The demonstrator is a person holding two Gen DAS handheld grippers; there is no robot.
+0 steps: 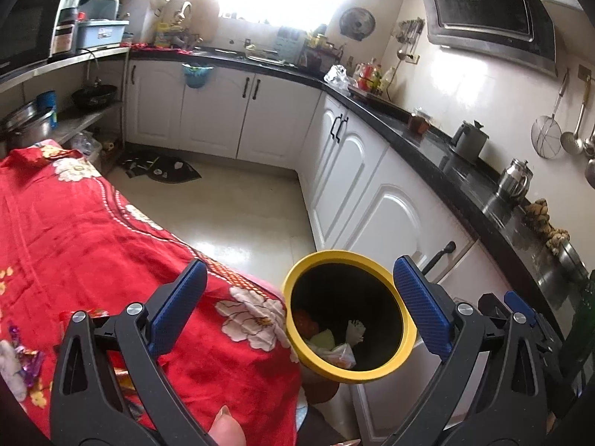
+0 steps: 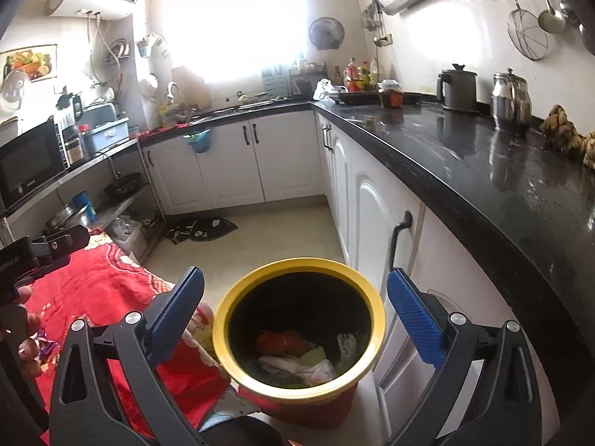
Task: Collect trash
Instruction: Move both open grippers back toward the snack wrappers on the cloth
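Note:
A trash bin (image 1: pixel 407 338) with a yellow rim and dark inside stands on the floor between the red table and the white cabinets; it also shows in the right wrist view (image 2: pixel 366 293). Several pieces of trash (image 2: pixel 297 356) lie at its bottom. My left gripper (image 1: pixel 297 304) is open and empty, above the table's corner and the bin. My right gripper (image 2: pixel 297 316) is open and empty, right above the bin's mouth. Shiny purple candy wrappers (image 1: pixel 26 360) lie on the red floral tablecloth (image 1: pixel 93 230) at the far left.
White cabinets (image 2: pixel 372 200) under a black countertop (image 2: pixel 502 163) run along the right, close to the bin. A kettle (image 2: pixel 457 87) and a steel pot (image 2: pixel 511 98) stand on the counter. A shelf with a microwave (image 2: pixel 29 163) is at the left. A dark mat (image 2: pixel 202 228) lies on the floor.

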